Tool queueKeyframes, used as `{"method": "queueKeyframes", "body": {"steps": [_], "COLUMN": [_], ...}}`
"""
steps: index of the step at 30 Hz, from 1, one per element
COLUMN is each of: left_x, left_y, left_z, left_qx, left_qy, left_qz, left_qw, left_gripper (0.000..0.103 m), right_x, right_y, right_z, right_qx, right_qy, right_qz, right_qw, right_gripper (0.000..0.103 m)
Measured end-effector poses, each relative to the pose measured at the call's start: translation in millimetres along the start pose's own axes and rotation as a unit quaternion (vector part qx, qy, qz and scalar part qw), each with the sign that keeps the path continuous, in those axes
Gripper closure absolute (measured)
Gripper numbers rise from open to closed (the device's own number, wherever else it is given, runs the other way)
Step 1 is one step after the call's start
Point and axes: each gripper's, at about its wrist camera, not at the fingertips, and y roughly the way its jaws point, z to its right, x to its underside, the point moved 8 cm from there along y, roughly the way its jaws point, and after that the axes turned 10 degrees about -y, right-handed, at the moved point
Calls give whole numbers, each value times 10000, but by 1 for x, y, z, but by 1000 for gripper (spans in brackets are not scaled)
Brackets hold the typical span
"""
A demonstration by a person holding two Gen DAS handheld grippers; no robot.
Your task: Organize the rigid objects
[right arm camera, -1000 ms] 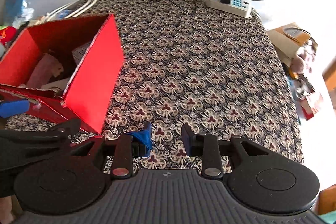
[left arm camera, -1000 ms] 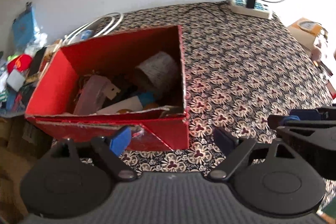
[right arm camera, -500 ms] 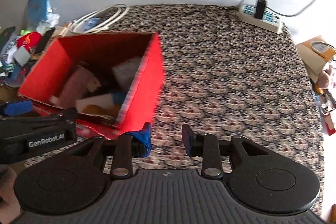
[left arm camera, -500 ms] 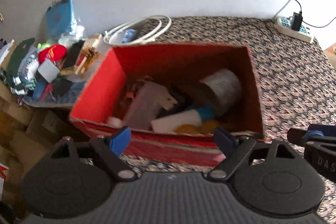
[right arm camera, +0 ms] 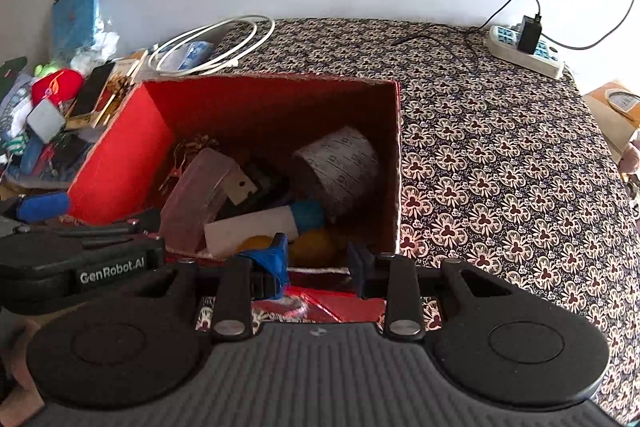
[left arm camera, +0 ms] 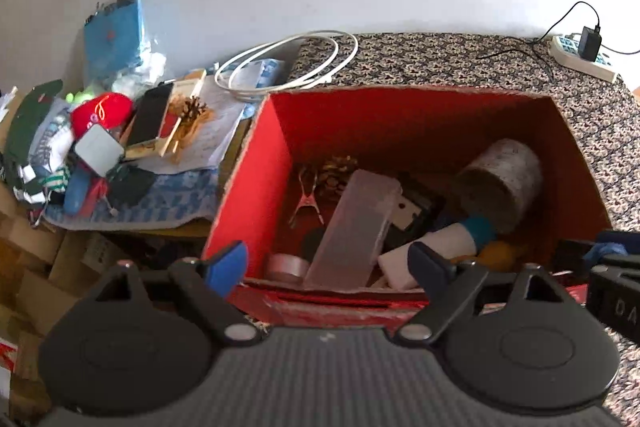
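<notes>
A table [right arm camera: 500,163] covered in a dark flowered cloth stretches ahead and to the right of both claws, its far edge meeting a pale wall. On it, directly ahead of the two claws, sits an open red cardboard box [left arm camera: 256,163] [right arm camera: 120,155], the sorting bin for the hard odds and ends. The left claw [left arm camera: 328,261] hangs just short of the box's near rim, its blue-tipped fingers spread wide and holding nothing. The right claw [right arm camera: 318,261], beside it to the right, hovers at the same near rim, parted more narrowly and also empty.

Inside the box, a patterned grey paper roll [left arm camera: 500,175] [right arm camera: 340,163] lies on its side toward the far right. A frosted plastic case [left arm camera: 352,227] [right arm camera: 200,195] leans just ahead of the left claw, touching a white tube with a blue cap [left arm camera: 432,247] [right arm camera: 256,227] lying across the near side. A pine cone [left arm camera: 336,167] rests at the back left, and a small silver tin [left arm camera: 286,265] sits against the near wall.

Beyond the box, a coiled white cable [left arm camera: 288,63] [right arm camera: 208,43] lies at the table's far left corner, and a white power strip [left arm camera: 580,57] [right arm camera: 524,47] at the far right. A heap of clutter [left arm camera: 100,139] spreads to the left of the box.
</notes>
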Motion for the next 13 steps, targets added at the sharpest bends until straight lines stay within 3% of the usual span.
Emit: {"method": "queueKeyframes", "body": {"steps": [13], "left_x": [-8], "left_y": [15], "left_z": [-10], "left_qx": [345], "left_qy": [-200], "left_qz": [-69], "left_qw": [9992], "left_gripper": [15], "right_x": [-11], "right_y": [14], "right_z": [-3], "right_qx": [63], "right_qy": [172], "right_qz": [16], "right_qw": [9998], "right_gripper": [88]}}
